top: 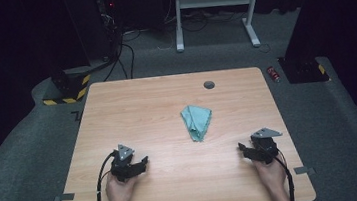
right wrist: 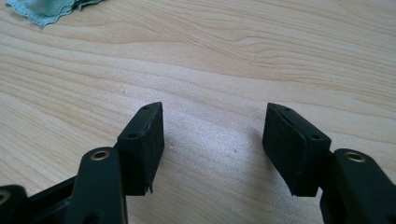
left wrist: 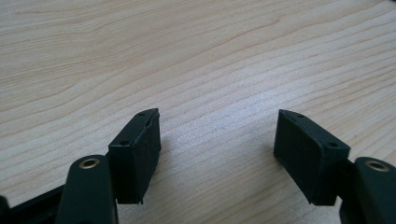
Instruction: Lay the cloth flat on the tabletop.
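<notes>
The left gripper [top: 140, 165] sits low on the desk [top: 176, 191] in the lower left of the high view, held in the person's left hand [top: 119, 191], with its jaws spread wide and nothing between them; in the left gripper view its two black pads stand well apart over bare wood grain. The right gripper [top: 244, 150] rests in the lower right of the high view, held by the right hand [top: 272, 173], and its jaws are likewise wide apart and hold nothing (the right gripper view has only pale wood between them). Both point inward, toward the middle of the desk. Between the two and farther up the high view lies the teal cloth [top: 197, 121], crumpled into a rough wedge just right of centre, well apart from either gripper. In the right gripper view, its scalloped edge peeks in at the upper left corner. A small dark round hole [top: 209, 84] sits near the desk's far edge.
</notes>
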The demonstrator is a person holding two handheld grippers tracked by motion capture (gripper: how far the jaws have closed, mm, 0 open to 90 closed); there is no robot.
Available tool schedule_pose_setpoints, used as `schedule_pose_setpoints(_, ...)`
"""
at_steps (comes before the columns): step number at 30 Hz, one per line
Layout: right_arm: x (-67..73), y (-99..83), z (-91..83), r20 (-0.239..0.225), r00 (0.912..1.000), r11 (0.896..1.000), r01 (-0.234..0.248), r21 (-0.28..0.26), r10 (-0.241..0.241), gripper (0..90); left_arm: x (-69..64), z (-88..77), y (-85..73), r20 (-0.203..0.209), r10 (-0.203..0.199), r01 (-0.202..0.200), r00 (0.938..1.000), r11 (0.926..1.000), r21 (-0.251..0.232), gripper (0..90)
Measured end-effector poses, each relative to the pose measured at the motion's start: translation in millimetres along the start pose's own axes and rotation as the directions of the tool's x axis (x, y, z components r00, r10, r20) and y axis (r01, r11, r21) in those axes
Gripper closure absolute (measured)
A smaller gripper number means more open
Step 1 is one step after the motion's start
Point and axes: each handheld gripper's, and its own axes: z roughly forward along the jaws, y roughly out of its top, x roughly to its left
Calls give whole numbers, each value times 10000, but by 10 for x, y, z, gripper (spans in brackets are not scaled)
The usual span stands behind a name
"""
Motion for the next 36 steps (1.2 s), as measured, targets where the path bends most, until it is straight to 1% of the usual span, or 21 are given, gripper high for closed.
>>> schedule_pose_setpoints(14, 1, -1, 0, -10, 10000, 10000, 9, 9, -9, 376, 0, 0, 0, -8, -9, 9, 10000, 10000, -5, 318)
schedule_pose_setpoints(17, 6, -1, 0, 84, 10000, 10000, -39, 14, 39, 368, 0, 0, 0, -7, -8, 8, 10000, 10000, -2, 318)
schedule_pose_setpoints(23, 9, 0, 0, 112, 9999, 10000, -72, 13, 72, 372, -1, 0, 0, -11, -19, 19, 10000, 10000, 3, 317)
schedule_pose_setpoints(28, 15, -4, -6, 252, 9995, 9998, -210, -16, 211, 408, 0, 0, 1, -9, -25, 24, 10000, 10000, -3, 316)
schedule_pose_setpoints(29, 19, -6, -9, 306, 9991, 9995, -297, -47, 298, 434, 1, 0, 1, -5, -20, 20, 10000, 10000, 1, 315)
schedule_pose_setpoints(30, 19, -6, -9, 306, 9991, 9995, -297, -47, 298, 434, 0, 0, 1, 0, -23, 23, 10000, 10000, 2, 315)
schedule_pose_setpoints(32, 20, -6, -11, 368, 9985, 9992, -400, -65, 402, 463, 0, 0, 1, 0, -22, 22, 10000, 10000, 3, 314)
schedule_pose_setpoints(35, 18, -2, -10, 371, 9985, 9991, -405, -86, 408, 493, 1, 0, 1, 4, -10, 10, 10000, 10000, 13, 314)
schedule_pose_setpoints(36, 28, -3, -9, 298, 9988, 9991, -395, -132, 399, 515, 1, 0, 1, 4, -11, 11, 10000, 10000, 13, 314)
